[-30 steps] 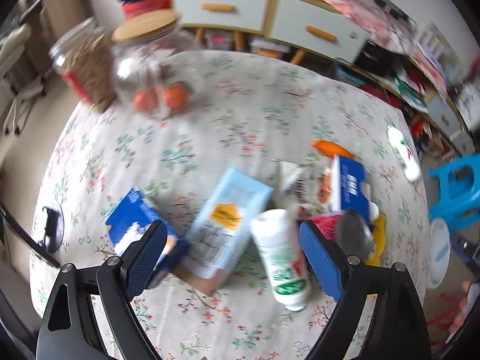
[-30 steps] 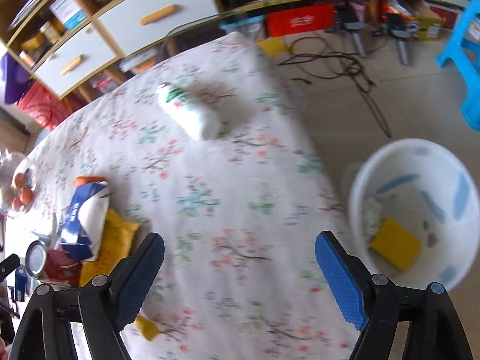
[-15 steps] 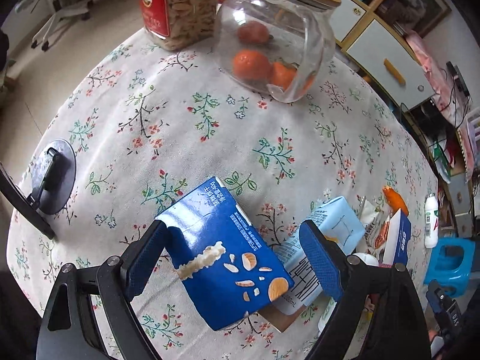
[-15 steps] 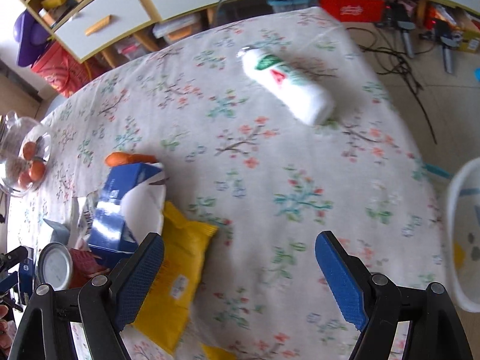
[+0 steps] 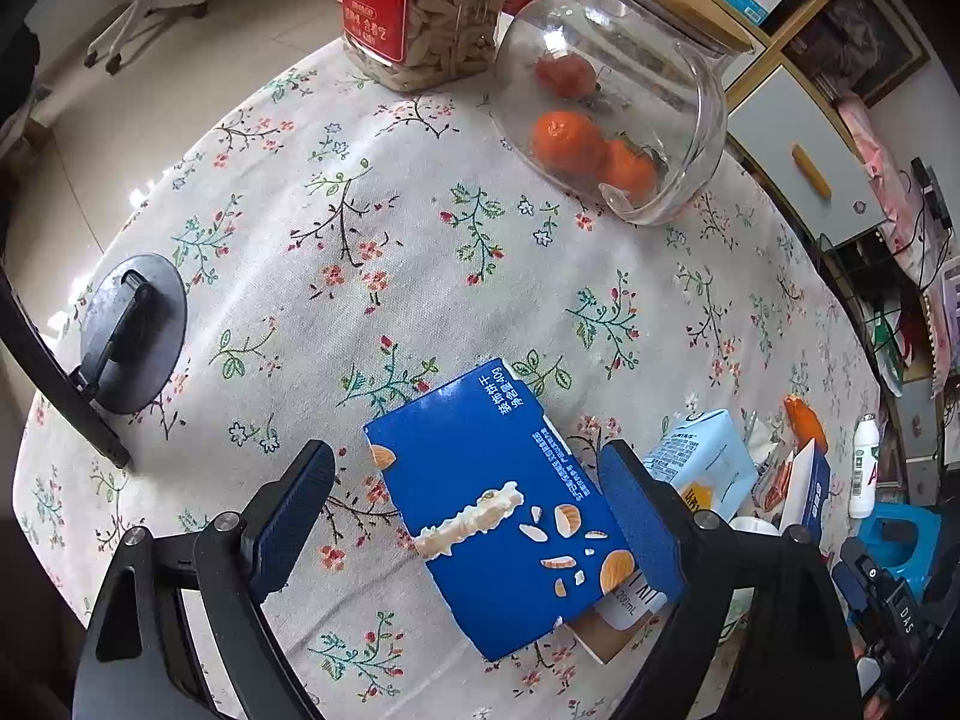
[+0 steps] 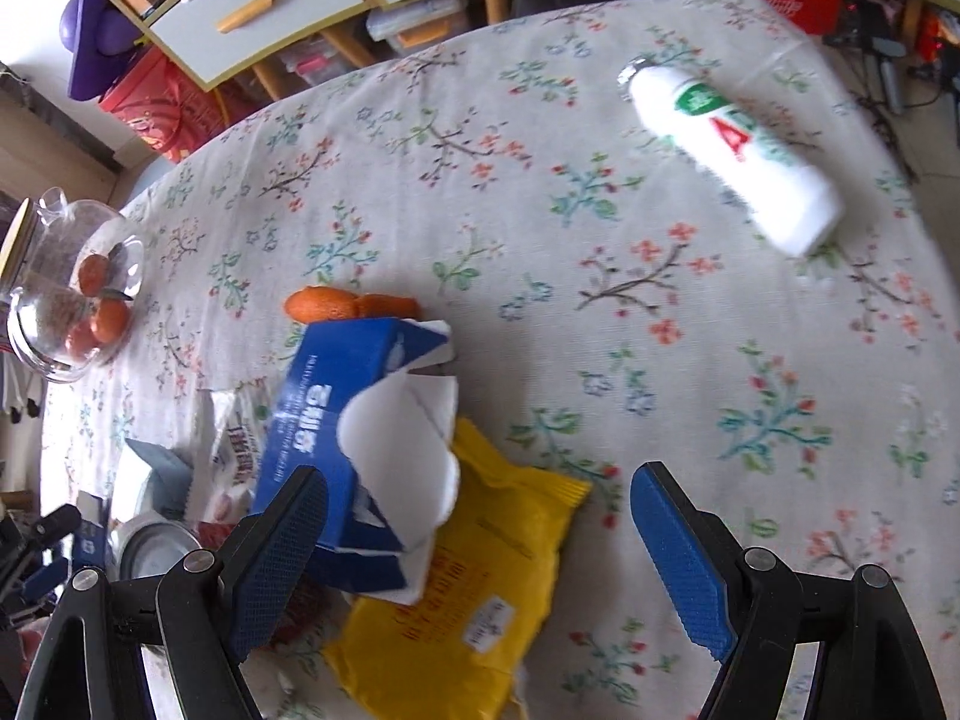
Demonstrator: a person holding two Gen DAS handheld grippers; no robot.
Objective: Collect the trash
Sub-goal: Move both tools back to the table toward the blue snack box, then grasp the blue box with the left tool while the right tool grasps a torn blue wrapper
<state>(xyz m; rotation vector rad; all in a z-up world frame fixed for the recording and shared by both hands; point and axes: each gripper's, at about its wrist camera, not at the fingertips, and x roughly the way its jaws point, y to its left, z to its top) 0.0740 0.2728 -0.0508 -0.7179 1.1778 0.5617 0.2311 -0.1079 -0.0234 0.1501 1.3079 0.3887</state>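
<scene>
The left tool (image 5: pixel 465 495) is hovering with its blue ribbed pads spread wide on either side of a flat, glossy dark-blue biscuit box (image 5: pixel 510 510) that is lying on the flowered cloth of the worktop (image 5: pixel 420 228), its corner overlapping a pale-blue drink carton (image 5: pixel 702 468). Toward the far edge a round glass jar (image 5: pixel 612 114) of oranges is standing beside a jar of seeds (image 5: pixel 420 6). The right tool (image 6: pixel 480 534) is also gaping wide, gripping nothing, above a crinkled yellow packet (image 6: pixel 474 588) and a torn blue-and-white cardboard box (image 6: pixel 360 414). A smooth white plastic bottle (image 6: pixel 732 150) is lying on its side well apart, near the far right edge.
</scene>
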